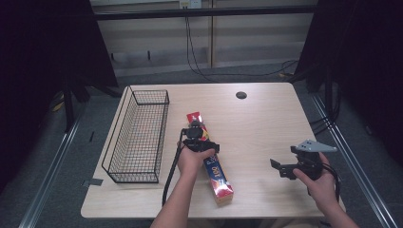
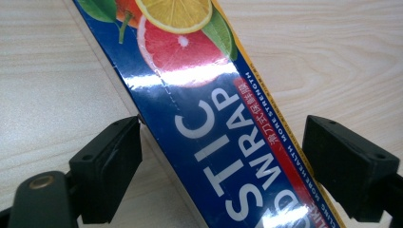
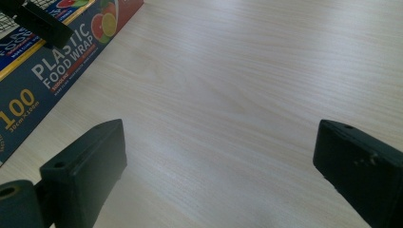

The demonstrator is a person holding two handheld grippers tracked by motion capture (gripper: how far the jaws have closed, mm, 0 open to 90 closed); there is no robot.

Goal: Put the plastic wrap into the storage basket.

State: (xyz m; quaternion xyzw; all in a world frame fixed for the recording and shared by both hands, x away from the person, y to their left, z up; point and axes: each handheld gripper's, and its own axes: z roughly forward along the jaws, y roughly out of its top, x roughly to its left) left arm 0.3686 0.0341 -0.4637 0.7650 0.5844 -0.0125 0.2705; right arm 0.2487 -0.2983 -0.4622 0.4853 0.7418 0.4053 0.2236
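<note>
Blue-and-red carton (image 2: 209, 123) — fruit-printed, glossy

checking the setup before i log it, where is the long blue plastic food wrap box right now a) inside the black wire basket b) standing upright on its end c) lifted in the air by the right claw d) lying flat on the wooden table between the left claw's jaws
d: the long blue plastic food wrap box lies flat on the light wooden table, beside the black wire basket, with the left claw straddling it.
</note>
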